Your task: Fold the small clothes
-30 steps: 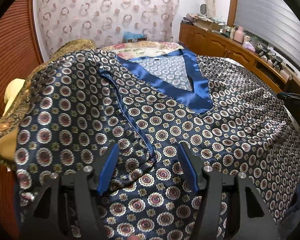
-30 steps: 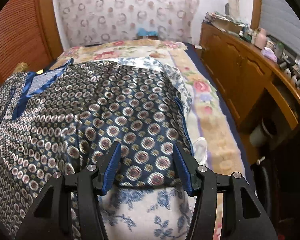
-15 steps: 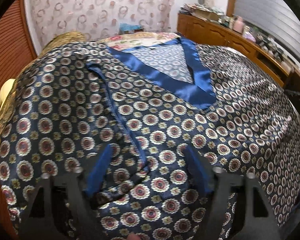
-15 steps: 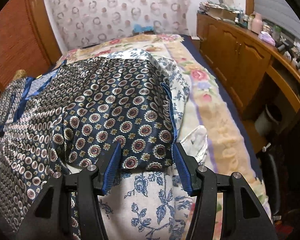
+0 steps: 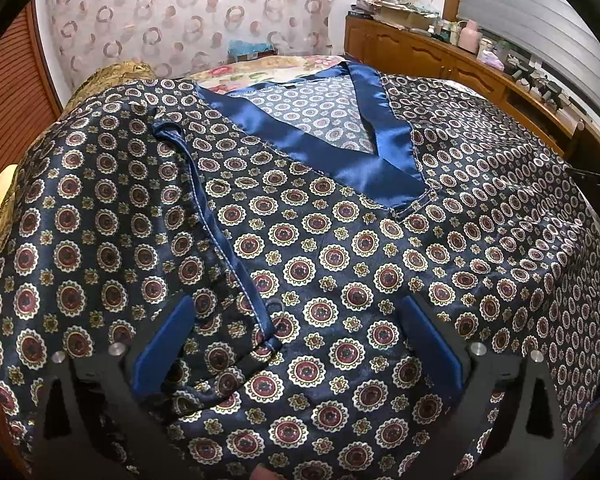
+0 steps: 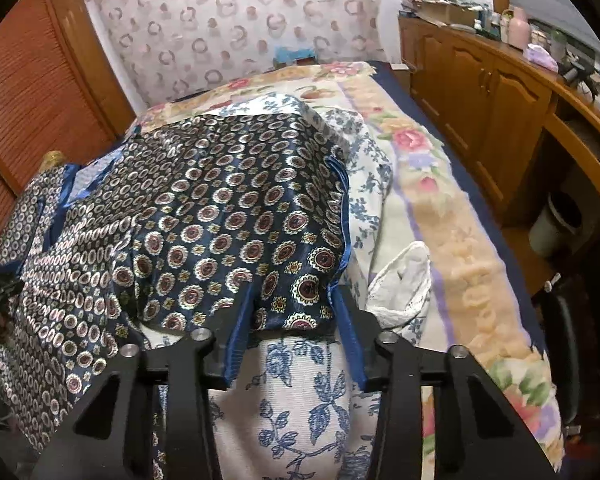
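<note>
A navy satin top (image 5: 340, 248) with round medallions and a blue V-neck band (image 5: 364, 176) lies spread over the bed. One blue-hemmed sleeve (image 5: 204, 216) is folded in across its front. My left gripper (image 5: 296, 308) hovers over that sleeve's end, jaws opening wide, its pads pressing on nothing. In the right wrist view the same top (image 6: 220, 220) drapes to the bed's near side. My right gripper (image 6: 292, 292) straddles its lower corner beside the blue hem. Those jaws are closing, with cloth between the pads and not pinched.
Under the top lie a white cloth with blue flowers (image 6: 300, 400) and a floral bedspread (image 6: 452, 208). A small white lacy cloth (image 6: 404, 280) sits right of my right gripper. A wooden cabinet (image 6: 480, 72) runs along the right; a louvered wooden door (image 6: 32, 92) stands left.
The left jaws have spread much wider over the folded sleeve. The right gripper slid to the top's lower corner and its jaws have narrowed around the cloth.
</note>
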A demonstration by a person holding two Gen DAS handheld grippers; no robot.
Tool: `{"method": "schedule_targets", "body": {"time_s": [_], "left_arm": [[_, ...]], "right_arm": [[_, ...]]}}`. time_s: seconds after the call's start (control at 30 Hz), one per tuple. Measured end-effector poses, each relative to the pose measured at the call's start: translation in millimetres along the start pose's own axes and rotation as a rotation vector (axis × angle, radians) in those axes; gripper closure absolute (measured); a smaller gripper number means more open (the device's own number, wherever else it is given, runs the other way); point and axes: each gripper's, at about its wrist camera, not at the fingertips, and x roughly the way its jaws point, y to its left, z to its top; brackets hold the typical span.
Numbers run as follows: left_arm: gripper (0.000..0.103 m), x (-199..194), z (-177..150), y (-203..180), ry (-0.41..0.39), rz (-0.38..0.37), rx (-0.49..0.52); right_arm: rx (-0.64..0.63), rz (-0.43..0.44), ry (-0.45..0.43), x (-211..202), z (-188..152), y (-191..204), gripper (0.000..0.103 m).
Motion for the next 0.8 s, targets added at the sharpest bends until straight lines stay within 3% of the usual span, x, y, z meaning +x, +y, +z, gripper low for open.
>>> {"method": "schedule_targets", "body": {"time_s": [0.13, 0.3, 0.57, 0.8], "left_arm": [[0.000, 0.3, -0.3, -0.4, 0.000, -0.002, 0.001], [0.000, 0.6, 0.0, -0.2, -0.001, -0.002, 0.002], [0.000, 0.3, -0.1, -0.5, -0.001, -0.001, 0.000], [0.000, -0.6, -0.8, 0.0, -0.002, 0.003, -0.004]], "right_arm": [[-0.083, -0.074, -0.027, -3.7, -1.2, 16.5, 0.087], [-0.179, -0.119, -0.086, -10.2, 4.3, 39.7, 0.095], [-0.291, -0.016, -0.161, -20.0, 22.2, 98.3, 0.096], [-0.348, 0.089, -0.071, 6.2, 2.1, 142.0, 0.096]]}}
